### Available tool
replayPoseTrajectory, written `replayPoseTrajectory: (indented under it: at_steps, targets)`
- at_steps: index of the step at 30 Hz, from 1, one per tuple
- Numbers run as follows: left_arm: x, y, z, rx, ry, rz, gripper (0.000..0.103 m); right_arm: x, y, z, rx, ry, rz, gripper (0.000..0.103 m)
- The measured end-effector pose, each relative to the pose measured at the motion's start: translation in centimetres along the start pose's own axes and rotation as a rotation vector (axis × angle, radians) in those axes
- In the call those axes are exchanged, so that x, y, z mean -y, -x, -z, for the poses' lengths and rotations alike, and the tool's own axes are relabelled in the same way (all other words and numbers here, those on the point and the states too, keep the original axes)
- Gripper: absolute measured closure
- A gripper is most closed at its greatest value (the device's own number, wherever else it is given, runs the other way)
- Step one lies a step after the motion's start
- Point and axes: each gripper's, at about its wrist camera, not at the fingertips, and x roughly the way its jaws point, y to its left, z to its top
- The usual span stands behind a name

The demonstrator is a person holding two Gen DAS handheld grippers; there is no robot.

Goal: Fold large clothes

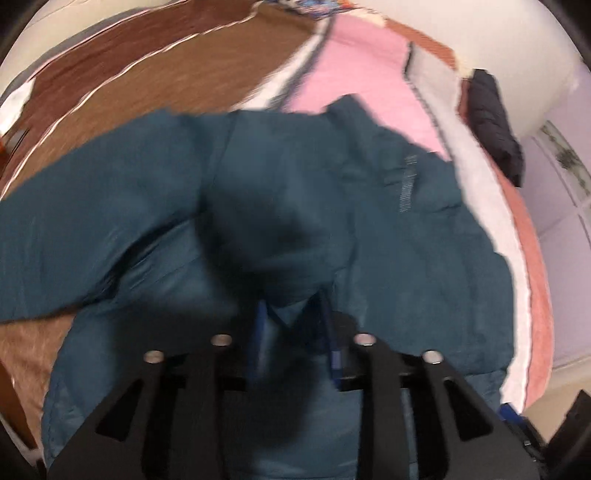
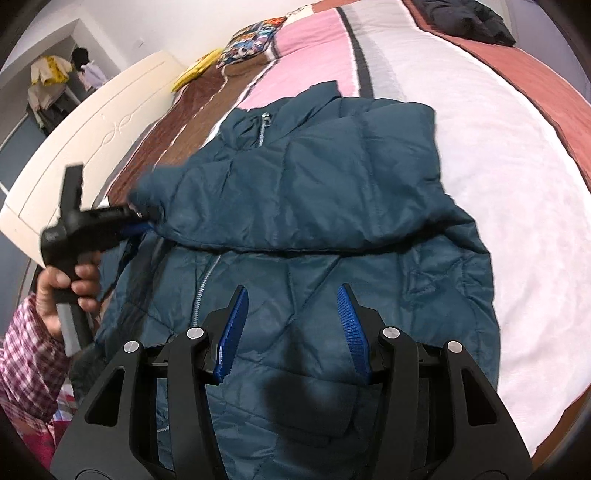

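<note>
A teal puffer jacket [image 2: 406, 295] lies zipper-up on the bed, and one sleeve [image 2: 295, 206] is folded across its chest. My left gripper [image 2: 142, 219], held by a hand [image 2: 70, 280] in a plaid sleeve, sits at that sleeve's cuff on the jacket's left side. In the blurred left wrist view the cuff [image 1: 288, 236] bulges just ahead of the left gripper [image 1: 293, 314]. Its blue pads stand apart, with loose fabric showing in the gap. My right gripper [image 2: 293, 291] hovers open over the jacket's lower front, with nothing between its fingers.
The bed cover [image 2: 461, 122] has pink, white, brown and rust stripes. A dark garment [image 2: 469, 18] lies at the far edge of the bed. A patterned pillow [image 2: 251, 37] and a yellow item [image 2: 192, 72] rest near the cream headboard [image 2: 92, 140].
</note>
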Motion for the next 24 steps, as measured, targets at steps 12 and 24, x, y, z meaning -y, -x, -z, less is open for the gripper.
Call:
replayPoseTrajectory:
  at_steps: [12, 24]
  targets:
    - [-7.6, 6.5, 1.4, 0.174, 0.020, -0.093, 0.054, -4.7, -2.0, 0.1, -0.054, 0.096, -0.028, 0.052]
    - [-23.6, 9.7, 3.4, 0.195, 0.430, -0.181, 0.049, -18.7, -12.0, -6.9, -0.097, 0.253, -0.148, 0.065]
